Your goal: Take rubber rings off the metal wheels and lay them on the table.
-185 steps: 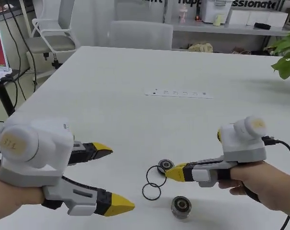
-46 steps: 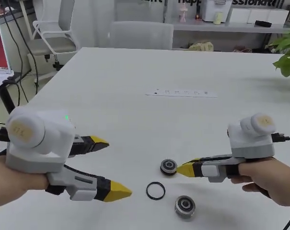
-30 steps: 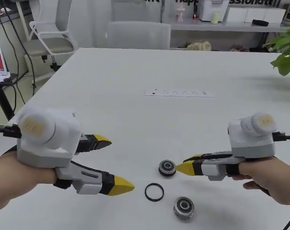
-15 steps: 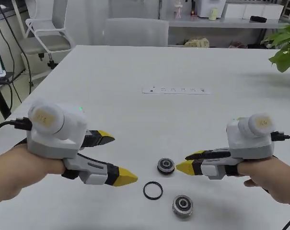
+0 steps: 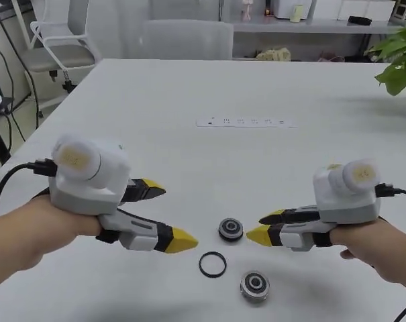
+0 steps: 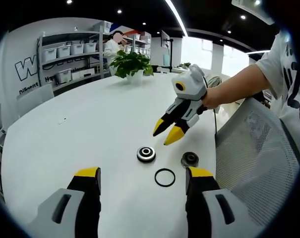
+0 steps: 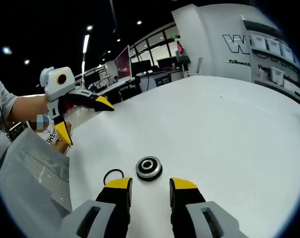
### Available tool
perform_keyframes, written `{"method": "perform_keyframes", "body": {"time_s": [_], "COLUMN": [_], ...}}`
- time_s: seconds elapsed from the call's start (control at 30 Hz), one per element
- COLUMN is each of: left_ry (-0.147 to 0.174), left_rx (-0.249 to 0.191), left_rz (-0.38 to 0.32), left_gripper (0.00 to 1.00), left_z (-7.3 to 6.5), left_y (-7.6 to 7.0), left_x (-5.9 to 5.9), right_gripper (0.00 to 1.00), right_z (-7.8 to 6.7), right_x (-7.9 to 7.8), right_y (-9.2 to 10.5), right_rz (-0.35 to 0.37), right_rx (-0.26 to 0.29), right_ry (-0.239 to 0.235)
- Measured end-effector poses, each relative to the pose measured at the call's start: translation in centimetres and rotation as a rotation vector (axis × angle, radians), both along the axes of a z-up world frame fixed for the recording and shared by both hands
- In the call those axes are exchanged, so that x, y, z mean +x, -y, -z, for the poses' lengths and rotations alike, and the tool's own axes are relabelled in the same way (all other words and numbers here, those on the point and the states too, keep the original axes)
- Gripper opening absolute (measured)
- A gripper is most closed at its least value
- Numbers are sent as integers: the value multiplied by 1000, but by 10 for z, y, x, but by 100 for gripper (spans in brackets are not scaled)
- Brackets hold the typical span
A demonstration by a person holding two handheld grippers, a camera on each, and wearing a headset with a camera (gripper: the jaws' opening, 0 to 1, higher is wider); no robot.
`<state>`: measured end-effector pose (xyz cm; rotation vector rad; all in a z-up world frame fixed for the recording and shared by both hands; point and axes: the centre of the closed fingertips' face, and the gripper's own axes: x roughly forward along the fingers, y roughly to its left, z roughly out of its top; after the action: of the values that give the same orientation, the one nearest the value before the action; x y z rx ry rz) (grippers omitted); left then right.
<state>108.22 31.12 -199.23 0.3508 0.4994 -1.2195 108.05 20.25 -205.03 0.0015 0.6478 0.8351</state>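
Head view: you hold a tool in each hand above a white desk (image 5: 223, 87). The left tool (image 5: 170, 215), lower left of the frame, has its yellow-tipped jaws spread wide and carries nothing. The right tool (image 5: 260, 227), lower right, has its jaws a narrow gap apart and is also empty. In the lower middle, the far wheel (image 5: 231, 229) sits just beside the right tool's tips. A loose rubber ring (image 5: 212, 264) lies flat below it, and the near wheel (image 5: 255, 285) stands at the bottom edge. A power strip (image 5: 246, 123) lies well beyond them.

Left gripper view: both wheels and the ring (image 6: 164, 177) lie in the middle, framed by the wide jaws, with the right tool (image 6: 165, 133) hanging above them.

Right gripper view: the far wheel (image 7: 149, 167) sits just ahead of the jaws, the ring (image 7: 113, 175) to its left.

Both wheels have dark rims, but the pictures are too small to tell which of them carries rubber.

What could go wrong: a tip pushing sideways may send a wheel skidding or rolling off, since nothing steadies it. Jaws closing on metal rather than rubber would slip. A stretched ring may snap free and fly. A careless sweep could drag the loose ring along.
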Motion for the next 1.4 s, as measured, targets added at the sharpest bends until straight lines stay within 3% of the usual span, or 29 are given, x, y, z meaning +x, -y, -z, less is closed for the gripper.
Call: {"method": "perform_keyframes", "body": {"time_s": [0.2, 1.4], "left_ry": [12, -13], "left_rx": [9, 5], "left_rz": [12, 70], "left_gripper": [61, 54], "left_z": [4, 29], "left_y": [5, 46], "left_x": [4, 11], "right_gripper": [27, 24], "right_z": [5, 16], "right_x": [1, 4], "right_y": [1, -11], "right_rz": [-8, -48], "right_rx": [-11, -19], "right_ry": [2, 20]}}
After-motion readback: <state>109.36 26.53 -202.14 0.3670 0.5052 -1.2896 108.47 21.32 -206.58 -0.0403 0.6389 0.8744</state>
